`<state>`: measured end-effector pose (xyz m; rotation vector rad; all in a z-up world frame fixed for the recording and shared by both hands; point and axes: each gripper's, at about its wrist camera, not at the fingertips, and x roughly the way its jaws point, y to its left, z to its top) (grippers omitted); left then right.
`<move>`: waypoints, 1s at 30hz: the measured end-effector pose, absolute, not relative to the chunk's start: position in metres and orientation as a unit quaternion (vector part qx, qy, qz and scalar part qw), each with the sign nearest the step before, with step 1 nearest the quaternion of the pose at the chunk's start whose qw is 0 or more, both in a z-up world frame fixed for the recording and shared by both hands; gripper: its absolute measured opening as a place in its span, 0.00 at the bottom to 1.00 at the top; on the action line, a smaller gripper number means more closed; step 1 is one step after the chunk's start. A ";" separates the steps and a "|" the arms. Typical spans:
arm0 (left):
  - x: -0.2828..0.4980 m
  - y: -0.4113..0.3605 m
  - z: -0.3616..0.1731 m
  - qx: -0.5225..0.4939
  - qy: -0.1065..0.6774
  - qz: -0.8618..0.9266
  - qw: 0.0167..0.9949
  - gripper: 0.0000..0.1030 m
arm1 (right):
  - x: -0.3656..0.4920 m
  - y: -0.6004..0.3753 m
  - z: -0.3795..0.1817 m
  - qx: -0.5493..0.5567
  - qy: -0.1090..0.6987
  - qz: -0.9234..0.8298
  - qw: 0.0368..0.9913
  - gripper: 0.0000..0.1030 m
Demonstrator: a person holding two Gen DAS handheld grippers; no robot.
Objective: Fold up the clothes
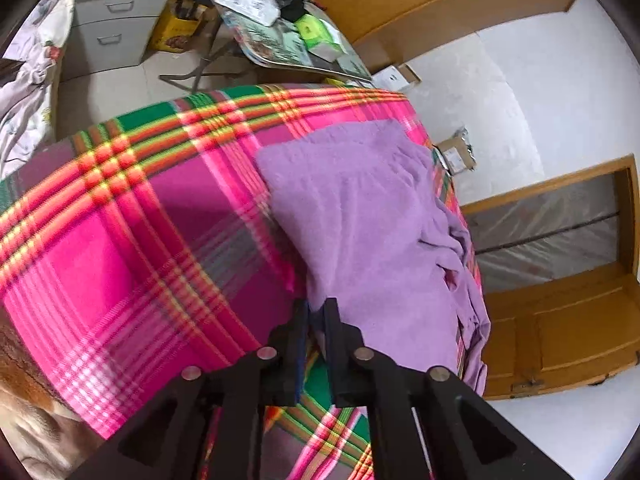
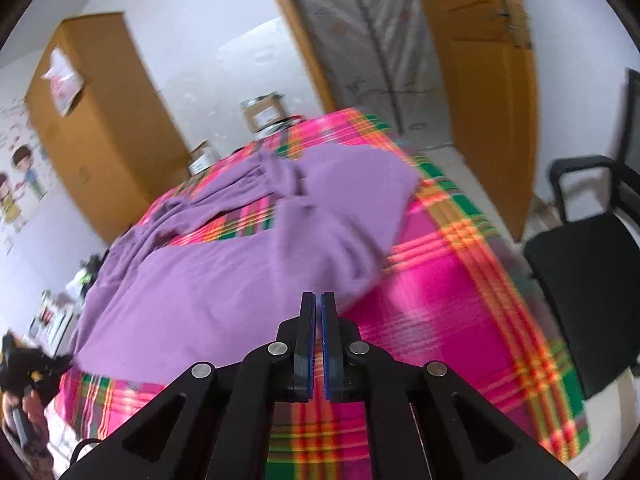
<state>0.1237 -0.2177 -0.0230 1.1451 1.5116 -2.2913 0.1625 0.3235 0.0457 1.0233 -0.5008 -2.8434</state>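
Observation:
A purple garment [image 1: 360, 220] lies spread on a pink plaid blanket [image 1: 120, 260], with its sleeve bunched along the right side. My left gripper [image 1: 316, 306] is at the garment's near corner. Its jaws stand a little apart and a bit of cloth edge shows at the tips, with no pad pressing on it. In the right wrist view the same garment [image 2: 240, 260] covers the blanket [image 2: 460, 280], one part folded over toward the right. My right gripper [image 2: 318, 298] is shut, its tips just over the garment's near edge, and I see nothing between the pads.
A cluttered folding table [image 1: 280, 28] and grey drawers [image 1: 116, 20] stand beyond the blanket. Cardboard boxes [image 1: 456, 152] sit on the floor by a wooden door [image 1: 560, 340]. A black chair [image 2: 580, 260] is close on the right and a wooden wardrobe [image 2: 92, 120] stands far left.

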 end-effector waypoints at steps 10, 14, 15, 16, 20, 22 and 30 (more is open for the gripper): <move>0.121 -0.269 -0.033 0.349 0.571 -0.734 0.117 0.27 | 0.133 0.213 0.038 0.377 -0.041 -0.906 0.188 0.20; 0.116 -0.279 -0.039 0.339 0.590 -0.724 0.114 0.28 | 0.132 0.154 0.034 0.367 0.049 -0.894 0.252 0.34; 0.114 -0.279 -0.040 0.338 0.593 -0.722 0.112 0.29 | 0.132 0.140 0.033 0.362 0.068 -0.891 0.266 0.35; 0.111 -0.279 -0.040 0.340 0.593 -0.722 0.110 0.29 | 0.132 0.126 0.032 0.358 0.086 -0.887 0.280 0.40; 0.099 -0.277 -0.040 0.349 0.587 -0.724 0.104 0.30 | 0.133 0.078 0.021 0.363 0.141 -0.862 0.323 0.60; 0.093 -0.278 -0.042 0.348 0.592 -0.720 0.100 0.30 | 0.135 0.062 0.014 0.366 0.162 -0.850 0.343 0.60; 0.081 -0.287 -0.045 0.349 0.609 -0.706 0.093 0.27 | 0.141 0.014 0.000 0.375 0.214 -0.814 0.390 0.60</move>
